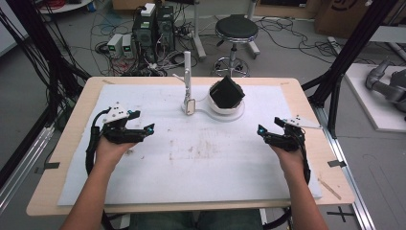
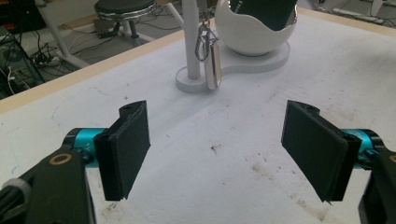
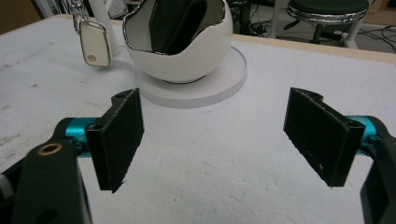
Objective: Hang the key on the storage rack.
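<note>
A white stand (image 1: 210, 113) sits at the back middle of the white mat. Its upright post (image 1: 187, 72) carries a hanging cream tag (image 1: 190, 106) on a metal clip. Beside the post, a white egg-shaped bowl (image 1: 226, 104) holds a black wallet-like object (image 1: 227, 92). My left gripper (image 1: 149, 129) hovers over the mat's left side, open and empty. My right gripper (image 1: 262, 130) hovers at the right, also open and empty. In the left gripper view the tag (image 2: 213, 63) and bowl (image 2: 254, 32) lie ahead. In the right gripper view the bowl (image 3: 180, 53) and tag (image 3: 95, 44) are ahead.
The white mat (image 1: 191, 158) covers most of the wooden table (image 1: 76, 120). A black stool (image 1: 236, 29), computer boxes (image 1: 153, 28) and cables stand on the floor behind the table. Black frame posts (image 1: 340, 72) rise at the right.
</note>
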The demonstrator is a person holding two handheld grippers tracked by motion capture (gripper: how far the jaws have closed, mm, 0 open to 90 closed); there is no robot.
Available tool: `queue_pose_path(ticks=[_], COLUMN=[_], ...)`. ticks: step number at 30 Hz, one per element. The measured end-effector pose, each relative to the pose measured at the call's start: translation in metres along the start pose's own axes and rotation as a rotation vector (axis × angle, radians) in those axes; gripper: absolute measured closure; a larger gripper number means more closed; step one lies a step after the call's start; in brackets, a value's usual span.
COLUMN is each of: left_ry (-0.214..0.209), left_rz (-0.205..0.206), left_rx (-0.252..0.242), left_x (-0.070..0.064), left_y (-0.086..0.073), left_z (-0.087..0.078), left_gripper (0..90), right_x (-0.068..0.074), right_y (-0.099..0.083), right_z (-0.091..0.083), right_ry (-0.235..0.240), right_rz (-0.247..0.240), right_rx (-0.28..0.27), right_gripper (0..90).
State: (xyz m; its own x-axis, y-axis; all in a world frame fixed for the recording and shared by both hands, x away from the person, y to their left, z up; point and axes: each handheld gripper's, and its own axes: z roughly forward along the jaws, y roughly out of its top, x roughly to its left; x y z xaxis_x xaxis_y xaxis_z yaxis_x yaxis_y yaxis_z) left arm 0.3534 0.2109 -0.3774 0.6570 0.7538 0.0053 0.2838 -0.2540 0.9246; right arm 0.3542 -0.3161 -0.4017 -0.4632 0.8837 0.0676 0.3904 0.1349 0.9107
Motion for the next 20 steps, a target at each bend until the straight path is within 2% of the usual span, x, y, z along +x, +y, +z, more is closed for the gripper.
queue_pose_path(ticks=[13,20], left_ry=[0.004,0.003], left_rz=[-0.004,-0.011], left_rx=[0.026,0.014], left_x=[-0.0004,-0.0002], left_y=[-0.0085,-0.0083], left_z=[0.0000,-0.0020], left_gripper=[23.3,23.3], right_x=[-0.0001,0.0018], right_y=[-0.0016,-0.0018], right_z=[0.0004,-0.0004], right_ry=[0.012,0.016], right_rz=[-0.003,-0.007], right_rx=[0.008,0.010], right_gripper=[20.4,20.5])
